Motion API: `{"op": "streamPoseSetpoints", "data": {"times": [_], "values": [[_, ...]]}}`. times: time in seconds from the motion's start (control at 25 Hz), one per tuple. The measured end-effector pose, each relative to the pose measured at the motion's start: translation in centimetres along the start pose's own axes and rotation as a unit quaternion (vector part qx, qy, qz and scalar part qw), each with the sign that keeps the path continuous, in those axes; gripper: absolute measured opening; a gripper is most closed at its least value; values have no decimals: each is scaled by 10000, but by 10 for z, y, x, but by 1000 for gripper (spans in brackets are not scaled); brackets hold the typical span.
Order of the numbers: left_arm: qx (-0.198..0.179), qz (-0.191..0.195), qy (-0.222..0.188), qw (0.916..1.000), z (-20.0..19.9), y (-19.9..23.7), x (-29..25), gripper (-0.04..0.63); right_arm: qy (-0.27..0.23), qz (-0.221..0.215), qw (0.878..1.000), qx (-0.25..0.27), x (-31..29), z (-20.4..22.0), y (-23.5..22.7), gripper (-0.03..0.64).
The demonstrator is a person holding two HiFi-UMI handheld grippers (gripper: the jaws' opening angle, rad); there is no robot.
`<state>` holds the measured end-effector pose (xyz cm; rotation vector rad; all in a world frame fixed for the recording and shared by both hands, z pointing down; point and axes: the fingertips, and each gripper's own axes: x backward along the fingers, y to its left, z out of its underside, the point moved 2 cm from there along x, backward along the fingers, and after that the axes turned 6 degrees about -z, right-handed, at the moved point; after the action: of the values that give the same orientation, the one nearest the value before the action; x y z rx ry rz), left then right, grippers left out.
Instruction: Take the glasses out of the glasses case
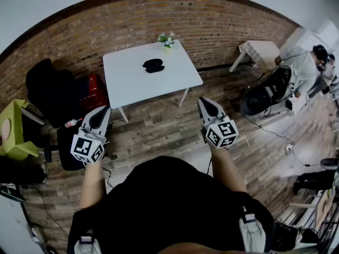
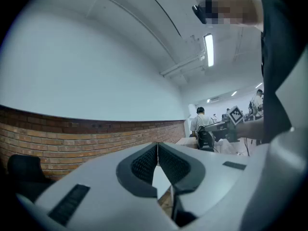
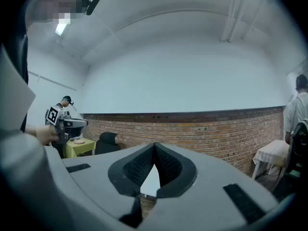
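not yet begun, by the look of it: dark glasses case [image 1: 153,65] at twelve o'clock on the white table [image 1: 122,83], well apart from both tools, no glasses visible outside it, so the approach, opening and lifting out all left to do. left tool [image 1: 99,116] at nine o'clock and right tool [image 1: 210,108] at three o'clock, each closed tip to tip on nothing, above the wooden floor [image 1: 159,126]. no readable brand or writing, only black-and-white square patterns on the marker cubes [image 1: 87,148].

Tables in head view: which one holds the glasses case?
The white table at centre: the black glasses case lies on it, near a flower pot. The pale table at right and yellow-green table at left lack it.
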<state>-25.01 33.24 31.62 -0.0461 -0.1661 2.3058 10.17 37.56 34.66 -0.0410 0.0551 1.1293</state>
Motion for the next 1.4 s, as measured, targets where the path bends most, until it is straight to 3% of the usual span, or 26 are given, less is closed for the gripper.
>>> {"op": "streamPoseSetpoints", "data": {"times": [0.24,0.92,1.4], "values": [[-104,25,83,9999,6,21,12,15,14,58,10000,-27,-19,-1,16,16],[117,-19,173,9998,29,47,18,15,39,60,9998,-191,-54,1,24,17],[36,55,378,9993,35,42,-10,15,38,149,9992,-375,-62,15,-7,17]]}}
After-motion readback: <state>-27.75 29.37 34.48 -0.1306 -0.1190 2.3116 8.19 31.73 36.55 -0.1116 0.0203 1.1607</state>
